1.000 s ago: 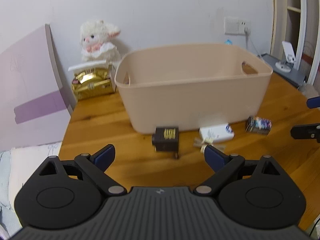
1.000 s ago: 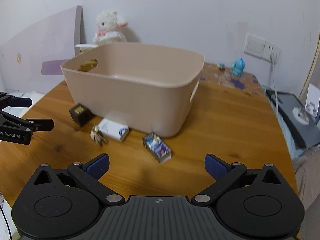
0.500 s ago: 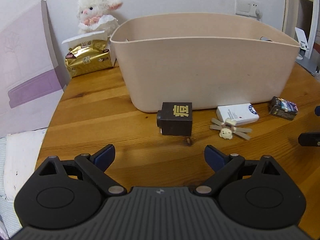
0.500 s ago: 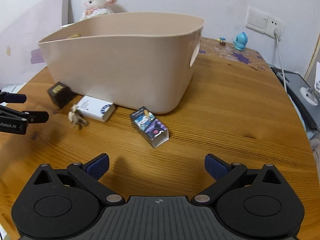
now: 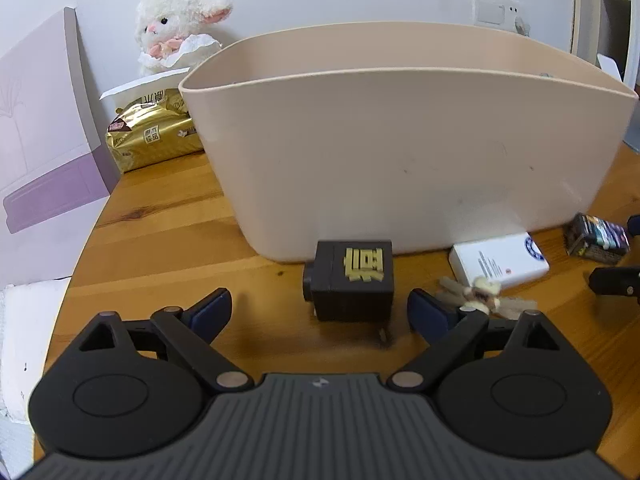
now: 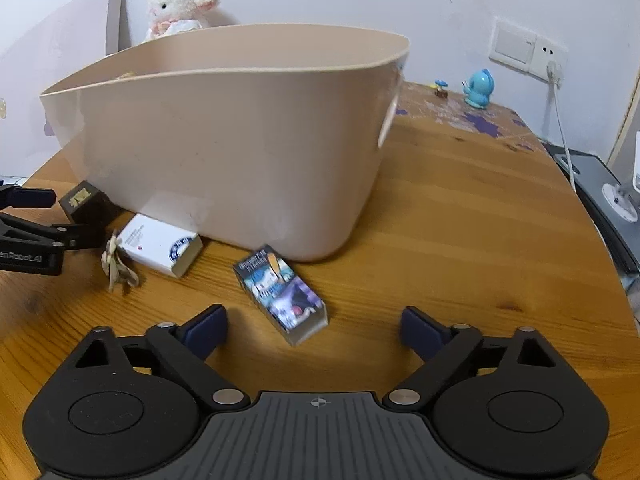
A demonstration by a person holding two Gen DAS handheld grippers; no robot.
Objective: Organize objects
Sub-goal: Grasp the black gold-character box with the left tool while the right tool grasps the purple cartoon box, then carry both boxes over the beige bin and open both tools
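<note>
both claws gape wide and grip nothing, the left claw (image 5: 320, 312) low before the black cube (image 5: 352, 280) against the beige bin (image 5: 400, 140), the right claw (image 6: 314, 330) at the colourful box (image 6: 282, 294) lying on the counter (image 6: 480, 240) in front of that bin.

Since a second ago both grippers have come lower and closer to the surface. The left gripper (image 5: 319, 310), jaws wide, now brackets the black cube (image 5: 352, 280); the right gripper (image 6: 314, 326), equally wide, nears the printed box (image 6: 282, 294), whose near end sits between its fingertips.
</note>
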